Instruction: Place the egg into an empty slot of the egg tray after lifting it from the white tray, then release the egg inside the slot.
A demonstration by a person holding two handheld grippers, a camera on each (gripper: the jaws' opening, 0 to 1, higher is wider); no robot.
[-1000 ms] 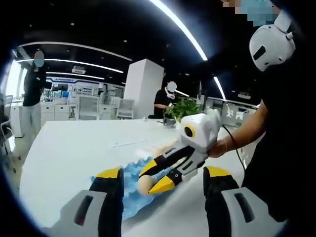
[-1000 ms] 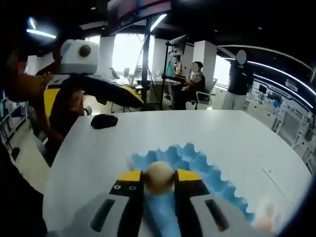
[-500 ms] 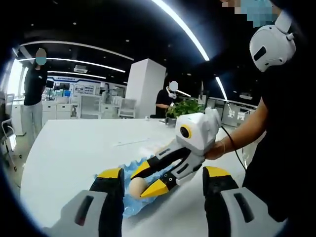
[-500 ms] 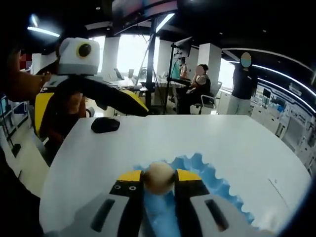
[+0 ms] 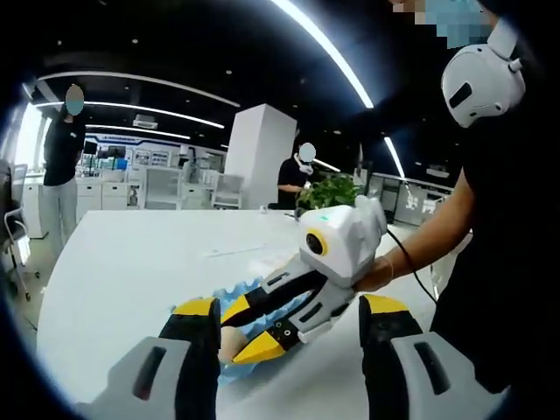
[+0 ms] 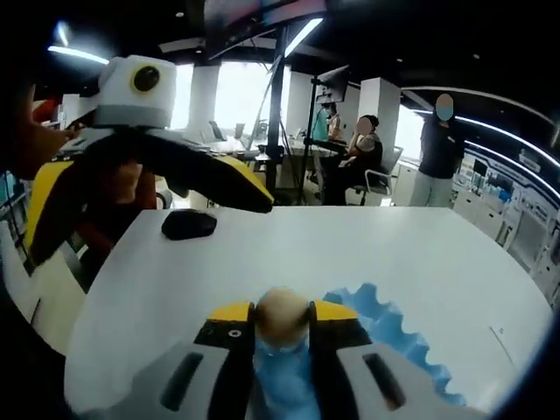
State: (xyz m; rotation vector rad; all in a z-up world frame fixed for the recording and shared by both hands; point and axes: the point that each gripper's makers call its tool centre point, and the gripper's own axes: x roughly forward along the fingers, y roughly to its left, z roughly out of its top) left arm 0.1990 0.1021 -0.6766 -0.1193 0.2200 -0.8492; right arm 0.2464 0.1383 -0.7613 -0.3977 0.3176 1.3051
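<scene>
In the left gripper view, the left gripper (image 5: 289, 328) stands wide and empty; the right gripper (image 5: 229, 344) at six o'clock pinches the pale beige egg (image 5: 229, 343) over the scalloped blue egg tray (image 5: 234, 293).

In the right gripper view, the egg (image 6: 281, 313) sits clamped above the tray (image 6: 385, 328). It should be lowered straight into a vacant cup before the jaws part gently.

White table (image 6: 455, 262), large, smooth top with rounded corners. Blue egg tray (image 6: 394, 337) with peaked cups lies directly on it, near the edge closest to the person; in the left gripper view the tray (image 5: 232, 293) sits at the near edge. Black mouse-shaped object (image 6: 190, 224) rests on the top, well apart from the tray. A thin pale strip (image 5: 229, 252) lies farther out on the surface.
</scene>
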